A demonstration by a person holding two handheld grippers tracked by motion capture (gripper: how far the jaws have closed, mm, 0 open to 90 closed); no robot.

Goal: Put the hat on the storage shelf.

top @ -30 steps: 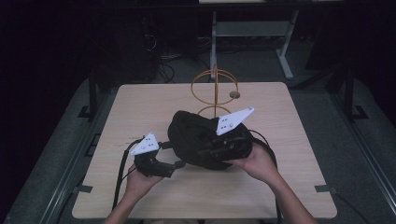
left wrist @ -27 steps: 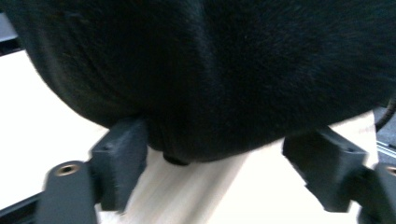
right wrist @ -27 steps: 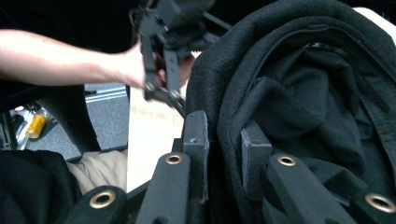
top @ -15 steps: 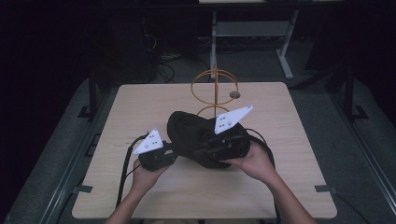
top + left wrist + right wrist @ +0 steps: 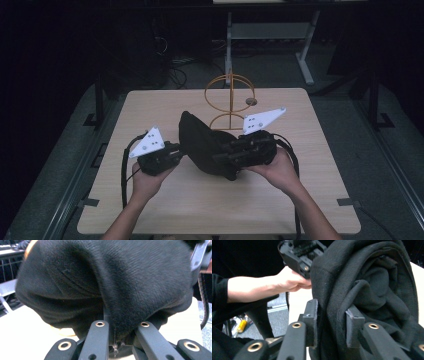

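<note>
A black knitted cloth (image 5: 202, 142), perhaps a hat, hangs bunched between my two grippers above the table (image 5: 150, 210). My left gripper (image 5: 179, 150) is shut on the cloth's left edge; in the left gripper view its jaws pinch the fabric (image 5: 140, 285) at the gripper (image 5: 122, 326). My right gripper (image 5: 222, 156) reaches in from the right. Its jaws have just been opening, and a thick fold of the cloth (image 5: 372, 290) still stands loosely between the pads of this gripper (image 5: 332, 322). The left gripper (image 5: 298, 255) also appears at the top of the right gripper view.
An orange wire stand (image 5: 230, 97) with rings rises at the table's far middle, just behind the cloth. A small round object (image 5: 251, 101) lies beside it. Cables trail from both grippers over the table. Dark floor and metal frames surround the table.
My left gripper has moved right to the cloth, shut on its left edge and risen, lifting that side. My right hand has stayed in place.
</note>
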